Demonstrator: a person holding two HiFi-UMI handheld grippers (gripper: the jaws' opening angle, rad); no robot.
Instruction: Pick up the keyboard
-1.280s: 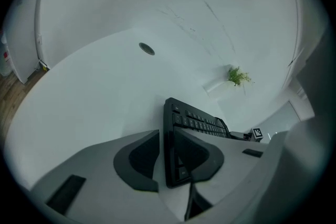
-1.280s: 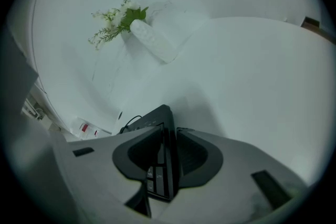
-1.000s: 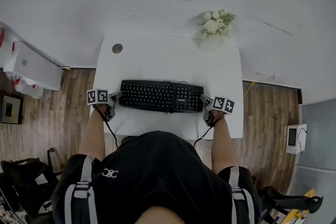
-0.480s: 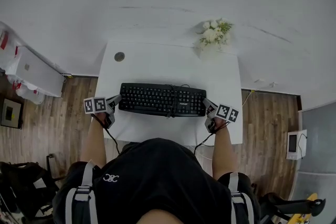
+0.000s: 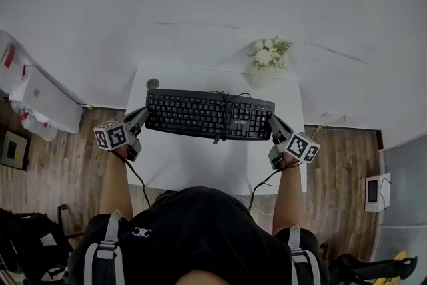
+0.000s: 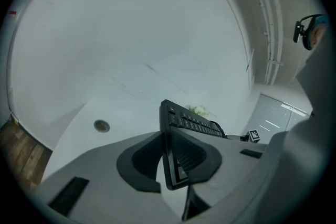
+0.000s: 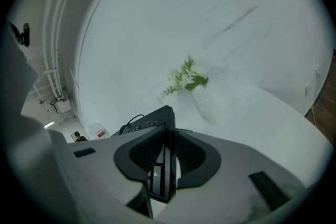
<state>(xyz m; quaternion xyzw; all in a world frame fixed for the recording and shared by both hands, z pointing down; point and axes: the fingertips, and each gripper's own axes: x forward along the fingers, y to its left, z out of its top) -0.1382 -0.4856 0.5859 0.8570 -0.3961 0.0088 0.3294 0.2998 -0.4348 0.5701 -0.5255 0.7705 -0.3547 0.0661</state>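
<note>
Black keyboard (image 5: 209, 115): logo print illegible. Left gripper (image 5: 139, 118) pinching 9 o'clock end; right gripper (image 5: 274, 123) pinching 3 o'clock end. Flower vase (image 5: 261, 63) at 1 o'clock.

A white rectangular table (image 5: 200, 160) stands on wooden floor (image 5: 60, 150). A white vase of flowers (image 5: 264, 60) sits far right on it, a round grey grommet (image 5: 153, 83) far left.

A white table (image 5: 200, 157) stands against a plain white wall (image 5: 213, 3) on brown wood-plank floor (image 5: 60, 157)
</note>
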